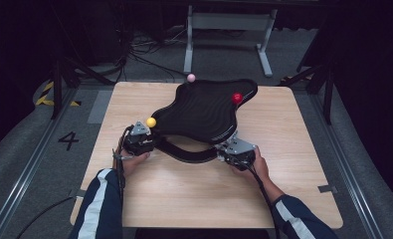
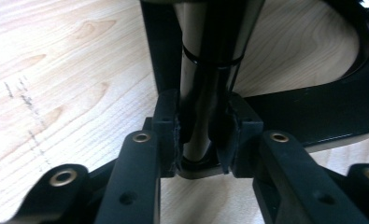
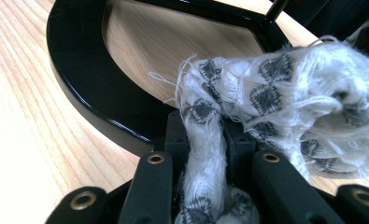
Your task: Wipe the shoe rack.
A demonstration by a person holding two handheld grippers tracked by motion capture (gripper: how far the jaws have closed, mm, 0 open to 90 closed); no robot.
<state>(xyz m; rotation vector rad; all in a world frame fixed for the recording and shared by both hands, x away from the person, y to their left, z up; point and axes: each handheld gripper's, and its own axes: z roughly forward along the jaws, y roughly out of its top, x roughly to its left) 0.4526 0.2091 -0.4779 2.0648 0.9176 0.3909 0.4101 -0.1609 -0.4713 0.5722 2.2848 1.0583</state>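
A black rack with a wavy ribbed top [image 1: 199, 109] stands mid-table on a curved black base [image 1: 189, 154]. Its corners carry a yellow ball [image 1: 151, 122], a pink ball [image 1: 191, 77] and a red ball [image 1: 237, 98]. My left gripper [image 1: 139, 140] sits at the near left corner, under the yellow ball. In the left gripper view it [image 2: 202, 140] is shut on a glossy black upright post [image 2: 196, 84] of the rack. My right gripper [image 1: 235, 150] is at the near right corner. There it [image 3: 205, 140] is shut on a frayed white cloth with grey diamonds [image 3: 275, 88], beside the base [image 3: 79, 98].
The wooden table [image 1: 293, 149] has bare room on both sides and in front of the rack. A person's hands and striped sleeves [image 1: 102, 199] come in from the near edge. Behind the table stands a grey metal frame [image 1: 229, 35] on a dark floor with cables.
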